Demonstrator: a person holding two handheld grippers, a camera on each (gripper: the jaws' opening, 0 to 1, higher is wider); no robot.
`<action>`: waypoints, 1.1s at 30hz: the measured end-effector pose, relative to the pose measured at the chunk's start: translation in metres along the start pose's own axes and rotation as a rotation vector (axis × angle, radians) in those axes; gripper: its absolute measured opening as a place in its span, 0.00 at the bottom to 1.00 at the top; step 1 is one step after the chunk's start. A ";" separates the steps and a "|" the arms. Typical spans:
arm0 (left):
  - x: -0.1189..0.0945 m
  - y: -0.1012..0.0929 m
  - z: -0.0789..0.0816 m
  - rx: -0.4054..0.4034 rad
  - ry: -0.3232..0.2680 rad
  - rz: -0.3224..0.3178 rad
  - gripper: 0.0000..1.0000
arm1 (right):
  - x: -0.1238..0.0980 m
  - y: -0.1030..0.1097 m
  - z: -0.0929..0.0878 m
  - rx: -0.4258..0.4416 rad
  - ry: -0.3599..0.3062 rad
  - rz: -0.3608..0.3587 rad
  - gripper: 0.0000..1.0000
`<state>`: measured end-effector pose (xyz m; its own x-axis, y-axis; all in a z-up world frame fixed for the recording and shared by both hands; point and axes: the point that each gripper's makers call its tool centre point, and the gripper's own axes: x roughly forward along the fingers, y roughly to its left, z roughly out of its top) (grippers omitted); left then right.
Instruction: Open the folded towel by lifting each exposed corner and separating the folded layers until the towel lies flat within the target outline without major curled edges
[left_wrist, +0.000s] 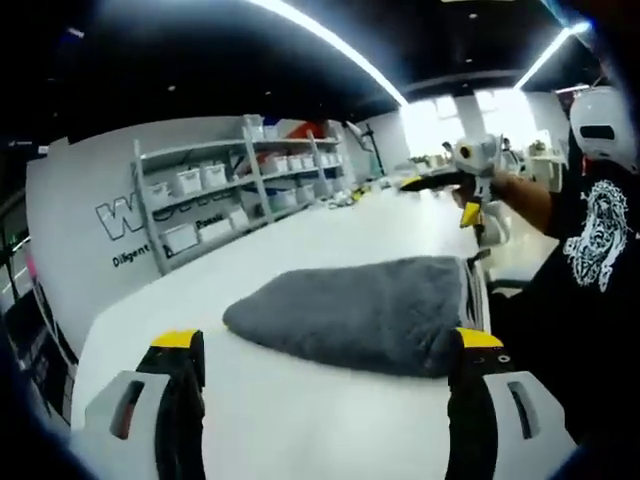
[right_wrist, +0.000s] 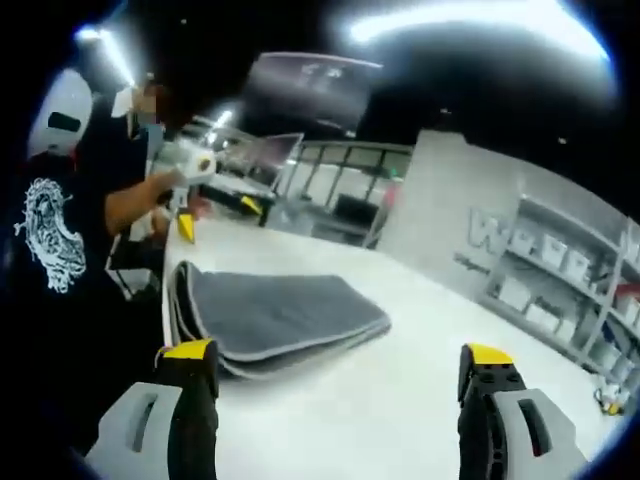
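Grey towel (left_wrist: 365, 310) is folded in layers on the white table (left_wrist: 300, 420), near the person's edge. Left gripper (left_wrist: 325, 350) & right gripper (right_wrist: 340, 365) both released, jaws wide, holding nothing, short of it. Looks like pre-grasp imo; next: grab an exposed corner, peel top layer

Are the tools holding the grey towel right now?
No. Both the left tool and the right tool are open and empty; the towel lies folded on the table.

Left gripper (left_wrist: 325, 362): jaws spread wide above the white table (left_wrist: 300, 430). Folded grey towel (left_wrist: 355, 312) lies ahead, untouched. Right gripper (left_wrist: 470, 192) is raised beyond it, apart.
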<state>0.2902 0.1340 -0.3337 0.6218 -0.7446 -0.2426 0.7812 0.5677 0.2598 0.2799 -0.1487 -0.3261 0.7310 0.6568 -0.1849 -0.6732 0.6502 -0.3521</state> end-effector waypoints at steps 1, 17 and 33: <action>0.000 -0.001 0.002 0.001 0.004 0.003 1.00 | 0.000 -0.002 0.000 0.005 0.003 -0.007 1.00; 0.008 -0.044 0.048 0.222 0.080 0.051 1.00 | 0.006 -0.029 0.028 0.029 0.031 -0.107 0.99; 0.045 -0.059 0.107 0.392 0.105 0.176 1.00 | 0.040 -0.085 0.083 0.013 0.033 -0.146 0.92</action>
<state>0.2663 0.0292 -0.2600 0.7615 -0.5973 -0.2517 0.5955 0.4914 0.6356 0.3572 -0.1460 -0.2269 0.8244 0.5419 -0.1631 -0.5607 0.7429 -0.3658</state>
